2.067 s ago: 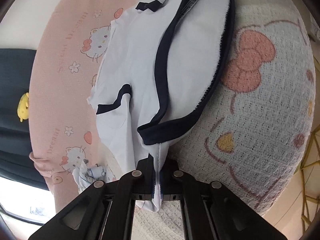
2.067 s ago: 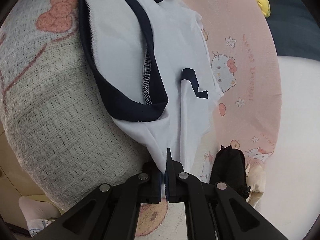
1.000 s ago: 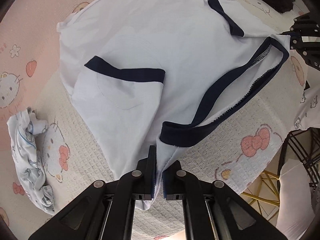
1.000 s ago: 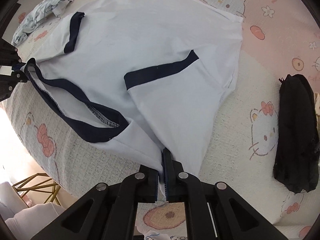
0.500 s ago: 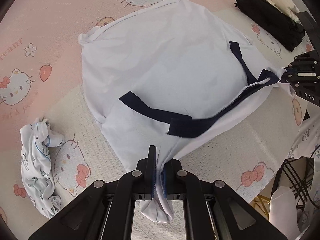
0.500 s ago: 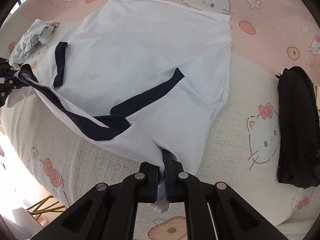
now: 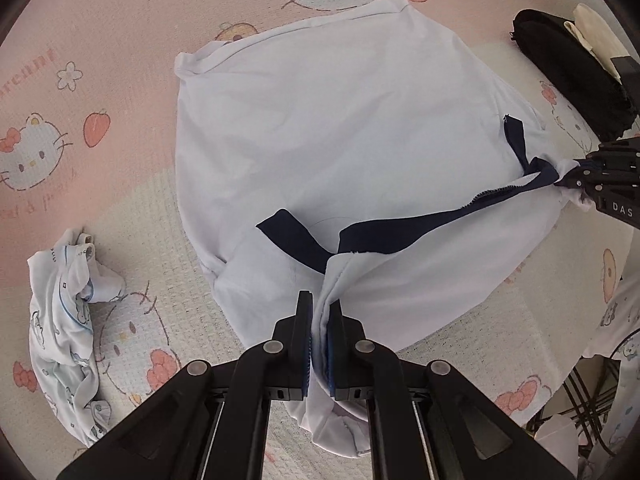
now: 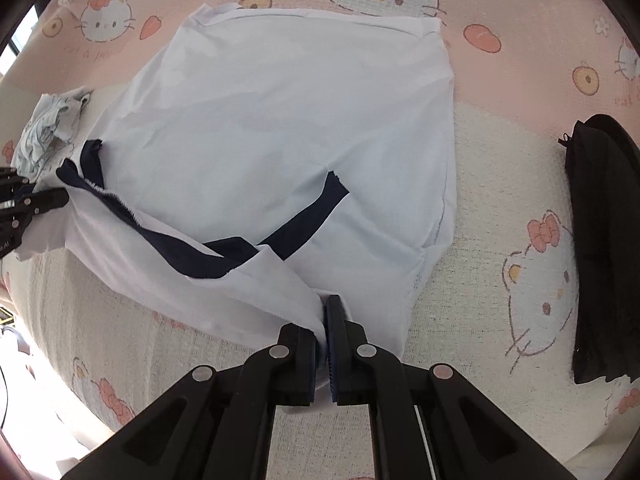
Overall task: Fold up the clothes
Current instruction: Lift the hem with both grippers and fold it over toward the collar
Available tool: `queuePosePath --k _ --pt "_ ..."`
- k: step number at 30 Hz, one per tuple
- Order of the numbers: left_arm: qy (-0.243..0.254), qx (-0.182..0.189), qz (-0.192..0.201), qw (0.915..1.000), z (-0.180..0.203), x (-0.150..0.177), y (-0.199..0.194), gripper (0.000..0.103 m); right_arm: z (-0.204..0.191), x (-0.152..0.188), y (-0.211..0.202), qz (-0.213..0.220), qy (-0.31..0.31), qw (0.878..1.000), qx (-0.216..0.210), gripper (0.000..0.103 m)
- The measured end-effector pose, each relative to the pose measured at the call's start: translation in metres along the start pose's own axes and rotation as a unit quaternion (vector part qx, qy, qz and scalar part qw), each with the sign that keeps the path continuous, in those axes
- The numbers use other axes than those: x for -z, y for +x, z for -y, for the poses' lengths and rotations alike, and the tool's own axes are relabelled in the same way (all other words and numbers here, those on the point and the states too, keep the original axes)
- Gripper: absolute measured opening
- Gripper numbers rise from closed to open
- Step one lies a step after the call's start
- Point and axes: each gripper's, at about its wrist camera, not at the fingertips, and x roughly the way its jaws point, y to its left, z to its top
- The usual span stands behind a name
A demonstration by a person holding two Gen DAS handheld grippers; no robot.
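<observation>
A white T-shirt (image 7: 340, 120) with navy collar and sleeve trim (image 7: 296, 240) lies spread on the Hello Kitty bedspread (image 7: 120, 40), its hem at the far side. My left gripper (image 7: 320, 320) is shut on one shoulder of the shirt. My right gripper (image 8: 324, 320) is shut on the other shoulder of the shirt (image 8: 280, 100). The navy collar (image 8: 192, 252) stretches taut between the two grippers. The right gripper also shows in the left wrist view (image 7: 576, 178), and the left gripper in the right wrist view (image 8: 60, 198).
A crumpled white and blue printed garment (image 7: 68, 320) lies left of the shirt, also in the right wrist view (image 8: 52, 128). A folded black garment (image 8: 604, 248) lies on the right, with a cream item (image 7: 596, 36) behind it. The bed edge runs close below the grippers.
Both grippers have moved apart and lowered the shirt, so it now lies flatter and wider on the bed. The collar has pulled taut between them.
</observation>
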Motion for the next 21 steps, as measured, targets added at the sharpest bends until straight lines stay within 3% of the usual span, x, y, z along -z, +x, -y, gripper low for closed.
queuePosePath --k 6,11,15,17,18,19,20,21 --pt "-0.043 0.025 -0.009 0.9987 -0.018 0.002 0.019 0.008 0.017 -0.01 0.018 -0.012 0.042 0.999 -0.027 0.006" --pt "-0.079 0.041 0.007 0.996 -0.024 0.005 0.032 0.008 0.023 -0.027 0.019 -0.008 0.058 0.997 -0.042 0.006" --pt "-0.141 0.103 0.01 0.9846 -0.041 0.008 0.032 0.01 0.023 -0.025 0.015 0.001 0.048 0.998 -0.041 0.007" --pt "-0.169 0.124 0.012 0.9776 -0.052 0.011 0.027 0.01 0.023 -0.021 0.012 0.007 0.041 0.998 -0.038 0.013" --pt "-0.178 0.131 0.014 0.9751 -0.057 0.013 0.023 0.011 0.026 -0.017 0.006 0.014 0.039 0.999 -0.033 0.025" --pt "-0.188 0.137 0.016 0.9726 -0.063 0.014 0.02 0.014 0.031 -0.011 -0.002 0.022 0.039 0.999 -0.026 0.05" --pt "-0.197 0.143 0.018 0.9699 -0.068 0.016 0.017 0.027 0.035 -0.007 -0.008 0.032 0.041 0.998 -0.019 0.062" --pt "-0.193 0.128 0.016 0.9727 -0.071 0.017 0.015 0.049 0.042 -0.006 -0.015 0.042 0.045 0.998 -0.016 0.074"
